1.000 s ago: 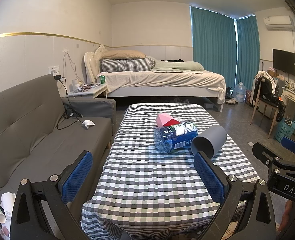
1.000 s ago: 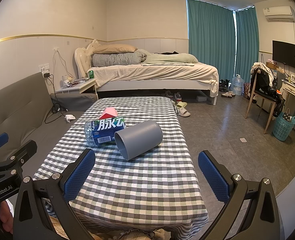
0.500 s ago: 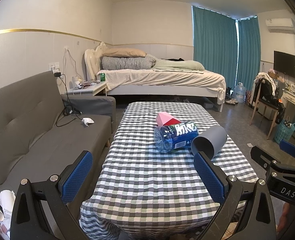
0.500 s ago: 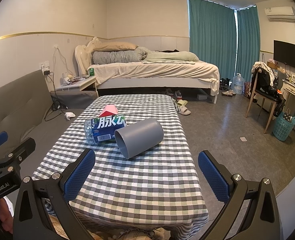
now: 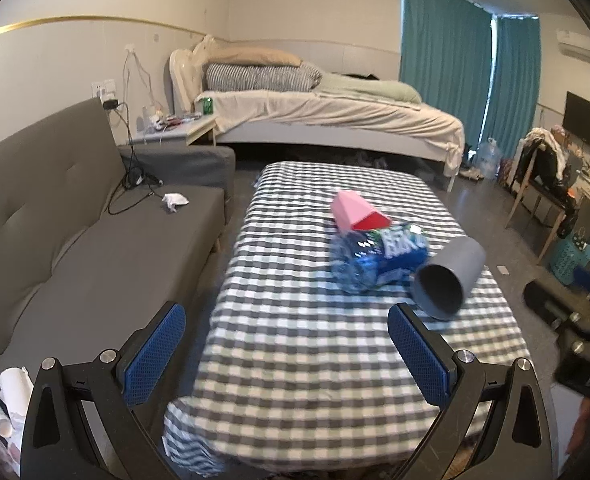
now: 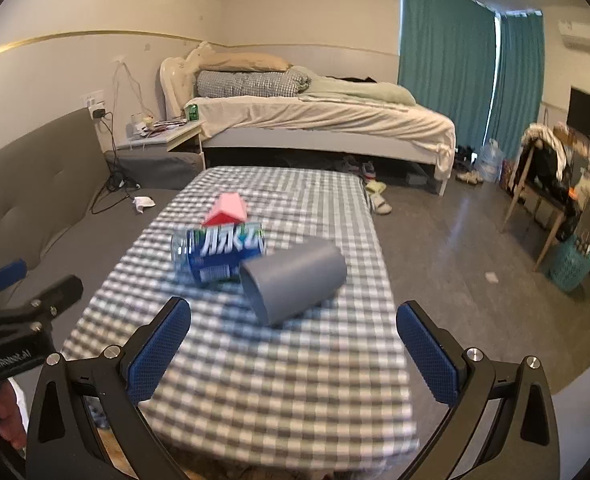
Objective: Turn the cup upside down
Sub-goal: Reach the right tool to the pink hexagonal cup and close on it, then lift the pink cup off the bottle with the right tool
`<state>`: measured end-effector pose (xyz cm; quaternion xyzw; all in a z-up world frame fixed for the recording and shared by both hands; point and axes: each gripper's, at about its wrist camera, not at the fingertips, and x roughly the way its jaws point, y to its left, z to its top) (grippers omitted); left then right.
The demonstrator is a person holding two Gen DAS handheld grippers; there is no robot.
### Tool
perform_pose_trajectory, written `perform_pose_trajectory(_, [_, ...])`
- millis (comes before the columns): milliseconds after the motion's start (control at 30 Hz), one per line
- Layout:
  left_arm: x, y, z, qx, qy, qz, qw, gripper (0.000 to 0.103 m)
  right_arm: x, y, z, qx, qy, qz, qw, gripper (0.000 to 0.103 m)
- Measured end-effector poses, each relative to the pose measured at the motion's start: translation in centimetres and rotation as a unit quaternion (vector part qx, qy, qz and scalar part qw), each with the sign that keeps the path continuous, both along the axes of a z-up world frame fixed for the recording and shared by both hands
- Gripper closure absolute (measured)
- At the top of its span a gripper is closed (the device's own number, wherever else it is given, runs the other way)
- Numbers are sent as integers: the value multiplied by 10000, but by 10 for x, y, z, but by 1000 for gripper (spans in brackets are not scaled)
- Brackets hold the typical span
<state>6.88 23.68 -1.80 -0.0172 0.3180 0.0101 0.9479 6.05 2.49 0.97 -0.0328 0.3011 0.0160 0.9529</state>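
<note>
Both cams ride on the tongs and look forward and slightly down the table (image 5: 295, 344) from its near end, toward the bed (image 5: 335, 120). The left view sits off the near-left corner by the sofa (image 5: 95, 260); the right one is further right, over the floor side. Both share the table, bed and curtains (image 6: 447, 60), and each catches the other tongs at its edge.
</note>
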Motion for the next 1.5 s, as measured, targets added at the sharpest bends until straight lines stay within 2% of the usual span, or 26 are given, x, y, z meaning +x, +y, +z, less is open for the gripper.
perform_pose_trajectory(167, [42, 21, -5, 15, 211, 125, 9997, 0, 55, 23, 13, -204, 273, 351, 9988, 0])
perform_pose_trajectory(333, [90, 46, -15, 3, 457, 299, 9985, 0, 123, 41, 7, 61, 721, 586, 9957, 0])
perform_pose_trajectory(433, [122, 56, -22, 54, 651, 372, 9972, 0, 166, 54, -6, 219, 1138, 733, 9906, 0])
perform_pose_trajectory(600, [162, 66, -33, 161, 803, 405, 9958, 0, 230, 76, -34, 104, 1797, 841, 9801, 2])
perform_pose_trajectory(800, [191, 75, -46, 150, 944, 460, 9944, 0, 283, 81, -70, 312, 2604, 862, 9611, 7])
perform_pose_trajectory(900, [196, 78, -50, 122, 974, 473, 9941, 0, 294, 84, -81, 246, 2802, 843, 9559, 8])
perform_pose_trajectory(1000, [198, 80, -54, 76, 1026, 479, 9935, 0, 304, 87, -90, 246, 3026, 879, 9487, 20])
perform_pose_trajectory(1100, [198, 80, -57, 53, 1071, 468, 9931, 0, 308, 90, -96, 235, 3208, 891, 9426, 22])
perform_pose_trajectory(1200, [196, 79, -56, 87, 1083, 455, 9930, 0, 312, 92, -101, 291, 3316, 905, 9386, 41])
perform_pose_trajectory(1333, [192, 78, -50, 167, 1082, 426, 9931, 0, 313, 89, -88, 442, 3104, 853, 9457, 41])
perform_pose_trajectory(1500, [182, 78, -25, 160, 923, 456, 9946, 0, 298, 81, -36, 622, 2584, 846, 9603, 42])
